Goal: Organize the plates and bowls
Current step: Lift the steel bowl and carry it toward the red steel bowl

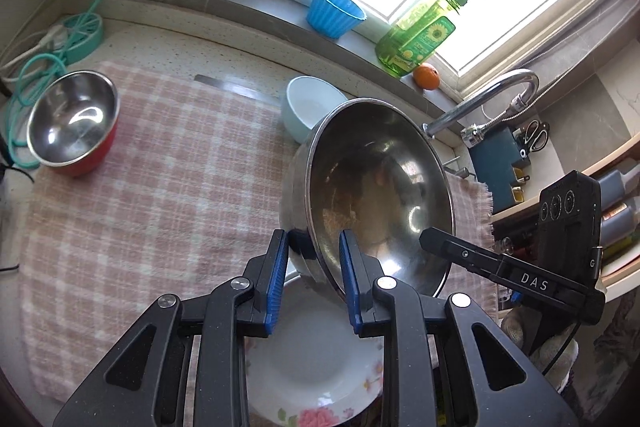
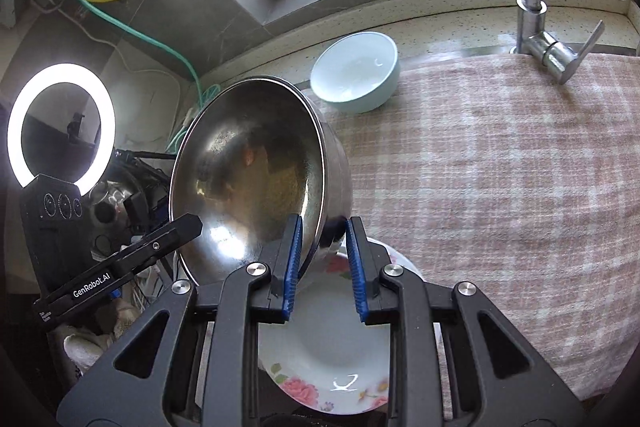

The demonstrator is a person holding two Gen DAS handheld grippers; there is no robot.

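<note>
While you are carrying the large steel bowl point(image 1: 380, 195) between both hands, it is hanging tilted in the air, its open mouth turning toward the cameras and its base pointing away toward the far side of the worktop point(image 1: 168, 51). Your left hand-held gripper point(image 1: 314, 259) is clenching the bowl's near-left rim, one blue pad inside the wall and one outside; your right hand-held gripper point(image 2: 322, 247) is pinching the opposite rim the same way, so the bowl is spanning the gap between the two tools and neither hand is nearer than the other. Directly beneath it, the floral plate point(image 1: 316, 359) is lying flat on the checked cloth point(image 1: 120, 187) at the near edge, apart from the bowl. Just beyond the bowl's far rim the pale blue bowl point(image 1: 308, 107) is sitting upright. Well apart on the far left, the smaller steel bowl with the red outside point(image 1: 72, 119) is resting on the cloth, mouth up. If you are nesting bowls, that one is lying to the left and farther away, so the load would be travelling leftward, your left hand leading. Level the rim before lowering, or it may slip from the pads.
</note>
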